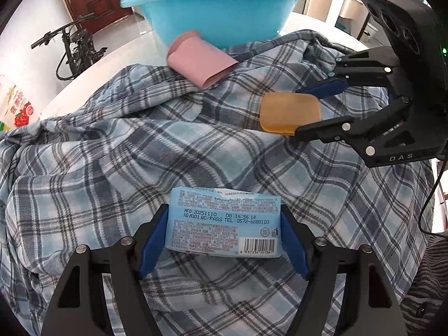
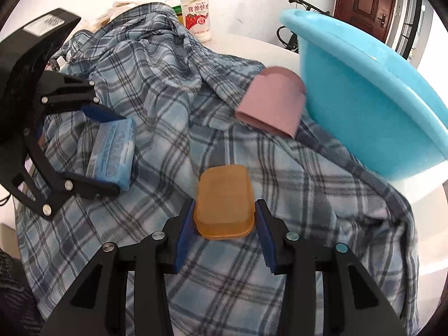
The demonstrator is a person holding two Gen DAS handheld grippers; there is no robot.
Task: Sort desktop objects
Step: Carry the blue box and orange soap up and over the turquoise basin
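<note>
Left fingers [image 1: 224,224] pinching glossy rectangular wipes pack [image 1: 224,221], rumpled plaid cloth [image 1: 112,154]

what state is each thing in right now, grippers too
left gripper: shut on the wipes pack
wipes pack: held, label side up
right gripper: shut on the soap bar
soap bar: held flat
pink roll: lying on the plaid shirt, against the blue basin
drink bottle: upright, capped

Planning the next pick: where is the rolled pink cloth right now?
The rolled pink cloth lies on the blue plaid shirt, against the outer wall of the light blue plastic basin, beyond both tools.
</note>
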